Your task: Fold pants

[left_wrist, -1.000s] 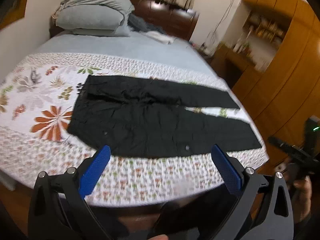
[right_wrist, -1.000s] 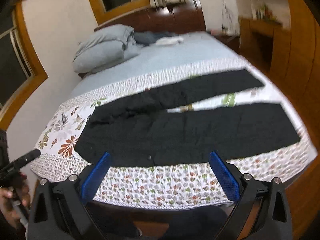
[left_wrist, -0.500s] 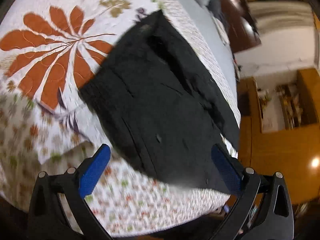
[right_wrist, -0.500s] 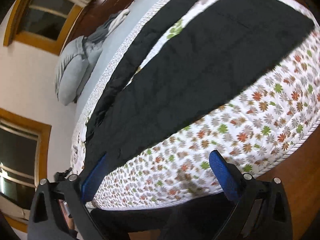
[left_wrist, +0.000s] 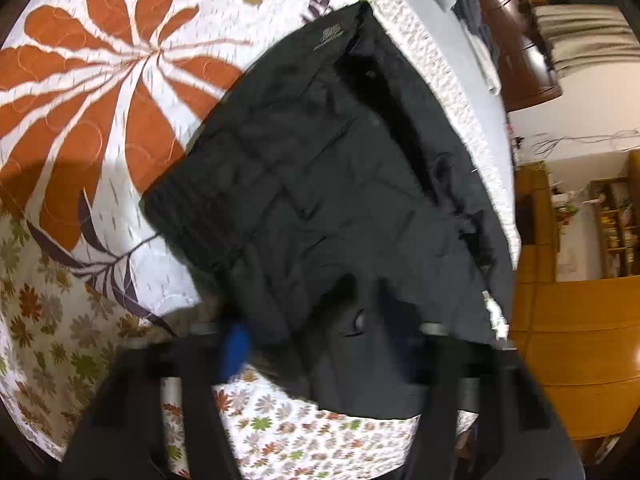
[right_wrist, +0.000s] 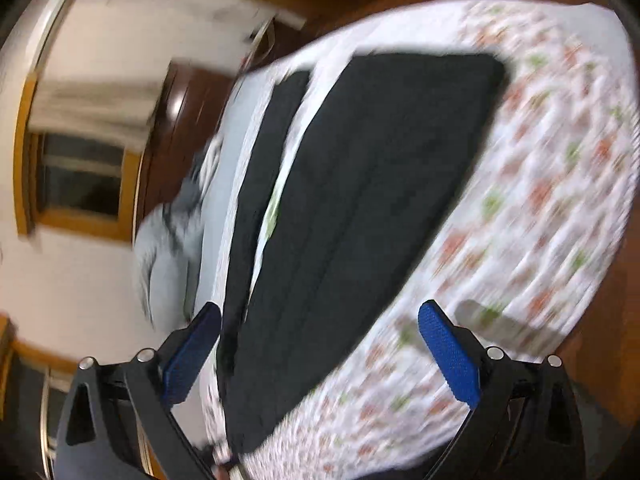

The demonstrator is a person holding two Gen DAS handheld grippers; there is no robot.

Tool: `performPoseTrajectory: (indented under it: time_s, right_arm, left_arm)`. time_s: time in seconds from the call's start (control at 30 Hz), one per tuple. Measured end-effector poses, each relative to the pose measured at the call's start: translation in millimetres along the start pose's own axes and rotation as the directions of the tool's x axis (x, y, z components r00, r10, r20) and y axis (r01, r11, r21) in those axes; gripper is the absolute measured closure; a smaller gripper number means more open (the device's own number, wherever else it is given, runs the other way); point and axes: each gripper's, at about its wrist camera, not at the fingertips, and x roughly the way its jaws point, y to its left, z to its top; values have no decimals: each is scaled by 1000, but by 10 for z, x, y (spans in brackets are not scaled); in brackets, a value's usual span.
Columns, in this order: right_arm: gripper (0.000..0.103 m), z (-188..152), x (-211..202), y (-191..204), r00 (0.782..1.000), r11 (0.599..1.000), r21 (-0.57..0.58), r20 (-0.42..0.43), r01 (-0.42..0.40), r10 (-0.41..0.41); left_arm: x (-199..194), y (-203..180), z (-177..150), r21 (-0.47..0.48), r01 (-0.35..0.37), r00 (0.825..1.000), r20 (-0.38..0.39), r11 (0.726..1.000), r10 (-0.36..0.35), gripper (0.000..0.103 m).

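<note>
Black pants (left_wrist: 320, 168) lie flat on the flowered quilt (left_wrist: 80, 128), waistband toward the orange leaf print. In the left wrist view my left gripper (left_wrist: 316, 332) sits low at the near waist edge. Its jaws are closing with black fabric bunched between them, and motion blur smears the blue pads (left_wrist: 236, 344). In the right wrist view the two legs of the pants (right_wrist: 360, 200) run away from me, the near leg widest. My right gripper (right_wrist: 320, 344) hangs open over that leg's near edge, the cloth not touched.
The quilt (right_wrist: 540, 200) drops off at the bed's edge close by. Grey pillows (right_wrist: 160, 248) and a dark headboard (left_wrist: 516, 48) stand at the far end. Wooden cabinets (left_wrist: 580, 340) line the side, and a window (right_wrist: 76, 176) is on the wall.
Both grippers have dropped from a high view of the bed to just above the pants and rolled. The left jaws have narrowed around the waist fabric. The right jaws stay wide.
</note>
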Motion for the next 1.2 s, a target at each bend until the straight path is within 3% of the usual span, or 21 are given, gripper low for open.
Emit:
performPoseTrajectory:
  time_s: [0.17,0.37,0.4,0.47,0.53,0.57,0.67,0.87,1.2]
  right_arm:
    - [8,377,-5,-347,999,995,96,30,-35,33]
    - [17,539,147,-490,996,988,136,54,-75,69]
    - [19,571,145,-507,996,987,139,56,-80,72]
    - [38,640,157,-534,993,985,138,68,-105,96]
    - [79,655,202,-573,996,985,151,56,-82,74]
    - [87,656,233,-596,997,986,155,49,-66,59]
    - [95,595,238,-537,997,989,137,51,-57,50]
    - [96,396,99,-238,999,998,61,44,-22,19]
    - [96,-265,228,9,993,996,-68,-95,60,-66]
  left_arm:
    - [11,90,49,-32,22,1000,7,999,-22,66]
    - [80,12,64,-47,73,997,23,996,-72,31]
    - [94,-39,65,-41,67,997,30,997,-65,27]
    - [139,-131,32,-27,24,999,42,999,-23,27]
    - [117,-152,5,-17,-34,998,61,999,35,47]
    - [100,-117,-9,-26,-67,996,65,997,68,69]
    - [19,39,-31,-90,-9,997,73,996,16,87]
    - [-366,144,-52,-152,14,992,123,988,5,94]
    - [-943,1003,-85,-240,-6,987,153,971,44,91]
